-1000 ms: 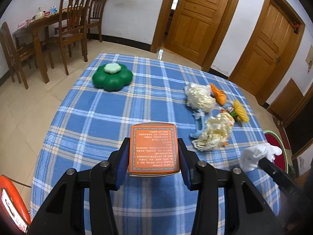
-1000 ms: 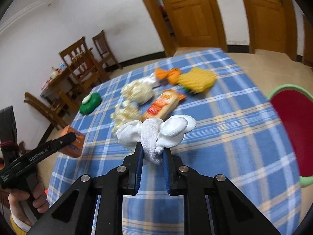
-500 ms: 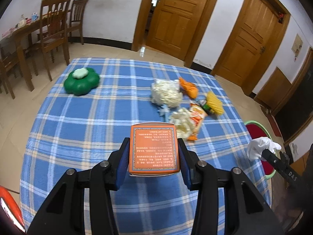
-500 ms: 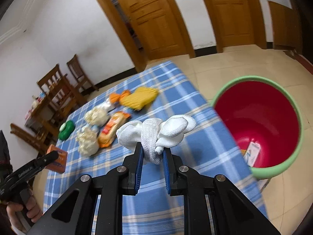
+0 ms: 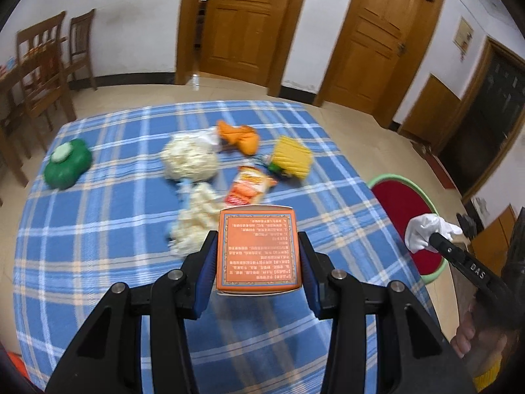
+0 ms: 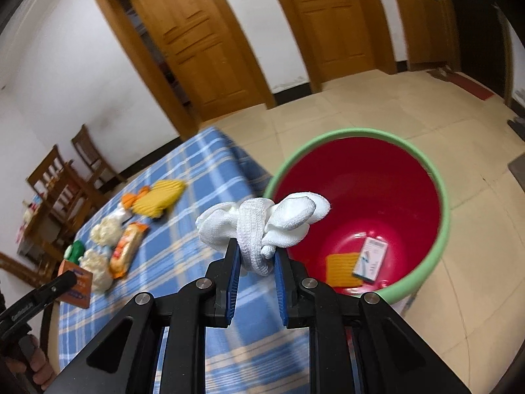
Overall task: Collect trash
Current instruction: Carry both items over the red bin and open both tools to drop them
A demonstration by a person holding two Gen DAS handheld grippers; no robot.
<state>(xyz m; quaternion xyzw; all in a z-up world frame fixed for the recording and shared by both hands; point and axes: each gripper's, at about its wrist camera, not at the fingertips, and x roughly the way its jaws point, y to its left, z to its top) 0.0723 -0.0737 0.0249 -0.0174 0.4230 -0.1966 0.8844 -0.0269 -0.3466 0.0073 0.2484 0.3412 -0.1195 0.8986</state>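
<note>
Blue plaid cloth over the surface, strewn with clutter: green flower-shaped container at far left, two pale shredded clumps mid-surface, orange snack packet just beside them, orange crumpled wrapper and yellow ridged piece farther back. Wooden chairs and brown doors beyond; tiled floor all round. Nothing between either held item and the bucket mouth.

Left tongs clenched on an orange printed box, blue pads pressing both its sides, box lifted above the cloth, printed face up toward the lens. Right tongs grasping a white knotted cloth bundle, lower folds pinched between the pads, bulk bulging above the tips; bundle hanging in the air over the near rim of the bucket, at the surface's edge. Seen from the left wrist, the same bundle at far right, over the bucket side.

Red bucket with green rim standing on the floor just beside the surface. Inside, on the bottom: a yellow ridged piece and a small white-and-blue box, lying side by side.
</note>
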